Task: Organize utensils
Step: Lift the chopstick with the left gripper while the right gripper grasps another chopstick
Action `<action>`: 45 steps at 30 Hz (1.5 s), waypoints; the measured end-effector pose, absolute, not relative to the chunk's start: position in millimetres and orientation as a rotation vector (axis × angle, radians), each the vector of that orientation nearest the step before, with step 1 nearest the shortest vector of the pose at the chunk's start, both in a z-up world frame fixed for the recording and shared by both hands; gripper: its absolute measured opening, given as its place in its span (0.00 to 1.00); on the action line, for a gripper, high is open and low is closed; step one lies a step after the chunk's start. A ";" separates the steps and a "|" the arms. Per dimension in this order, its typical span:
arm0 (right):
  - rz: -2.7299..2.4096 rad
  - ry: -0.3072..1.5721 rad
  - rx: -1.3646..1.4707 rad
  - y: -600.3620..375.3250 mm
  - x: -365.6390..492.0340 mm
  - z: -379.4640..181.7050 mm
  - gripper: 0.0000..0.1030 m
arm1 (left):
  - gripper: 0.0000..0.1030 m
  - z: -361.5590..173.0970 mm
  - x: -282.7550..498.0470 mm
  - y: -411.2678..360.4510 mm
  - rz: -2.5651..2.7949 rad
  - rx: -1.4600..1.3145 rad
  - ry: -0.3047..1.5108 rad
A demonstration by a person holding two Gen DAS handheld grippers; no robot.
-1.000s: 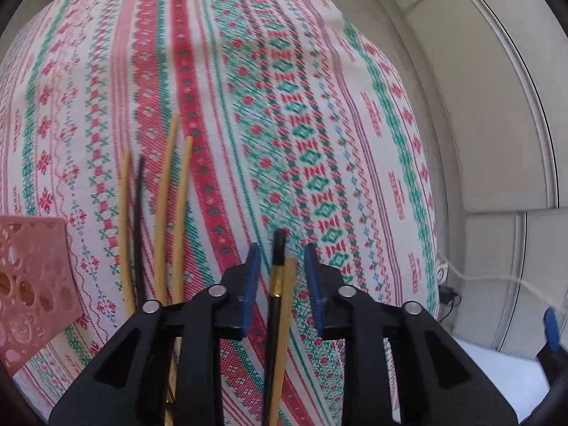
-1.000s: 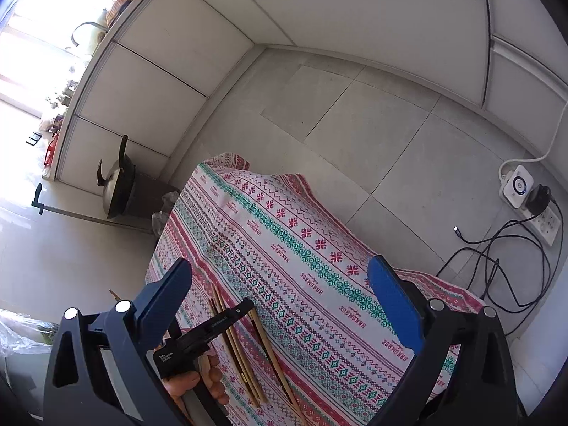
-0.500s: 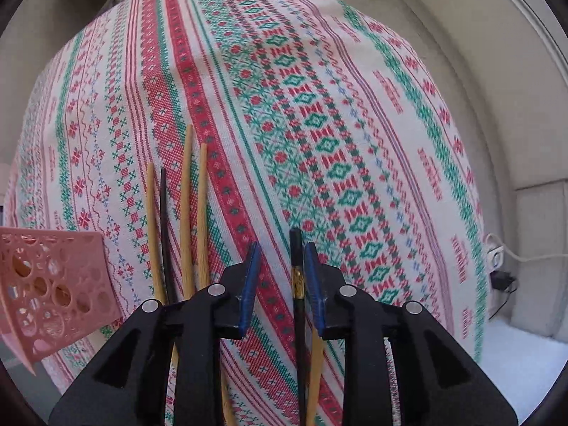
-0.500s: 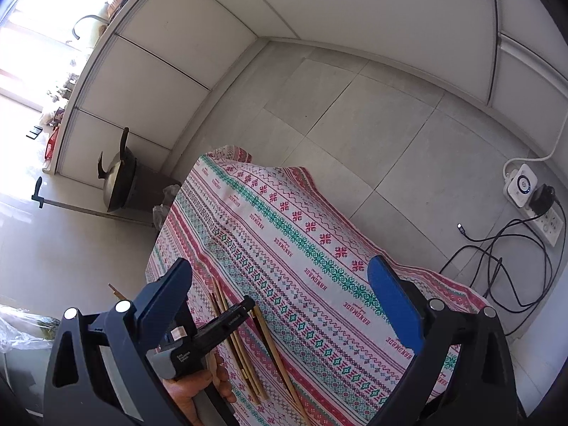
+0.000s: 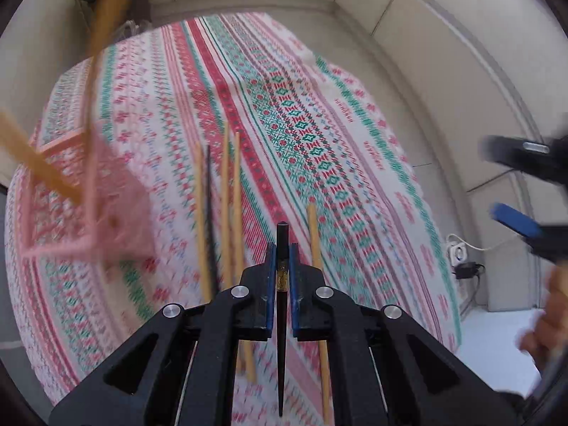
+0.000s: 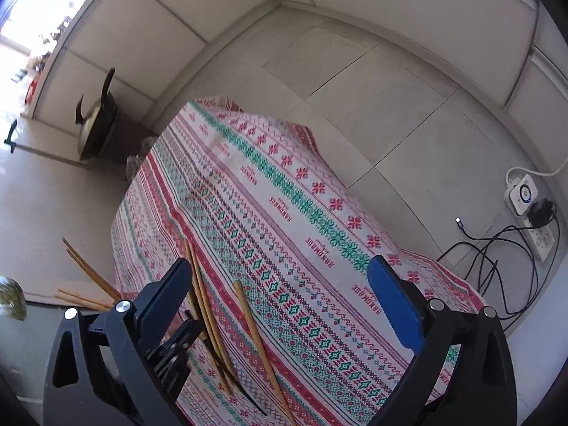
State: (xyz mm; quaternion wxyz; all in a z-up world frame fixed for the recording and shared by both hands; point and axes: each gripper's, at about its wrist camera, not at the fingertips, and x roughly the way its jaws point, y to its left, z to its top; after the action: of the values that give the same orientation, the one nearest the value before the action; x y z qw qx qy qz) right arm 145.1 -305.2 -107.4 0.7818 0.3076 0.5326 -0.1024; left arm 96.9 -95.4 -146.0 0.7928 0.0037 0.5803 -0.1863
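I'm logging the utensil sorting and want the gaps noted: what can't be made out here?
- Pink basket, left wrist view: motion-blurred; contents unclear.
- Black chopstick, left wrist view: the left gripper covers part of it.
- Right gripper, right wrist view: open; its base is cut off by the bottom edge.
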 end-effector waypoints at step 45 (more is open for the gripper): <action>0.139 0.575 0.510 -199.2 113.3 108.7 0.08 | 0.06 82.4 78.5 86.8 -0.281 -0.253 0.646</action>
State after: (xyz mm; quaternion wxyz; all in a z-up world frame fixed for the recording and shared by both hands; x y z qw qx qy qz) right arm 113.3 -199.2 108.7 0.9246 0.2487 0.2805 0.0678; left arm 78.5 86.8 82.4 0.9309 -0.1234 0.3153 -0.1373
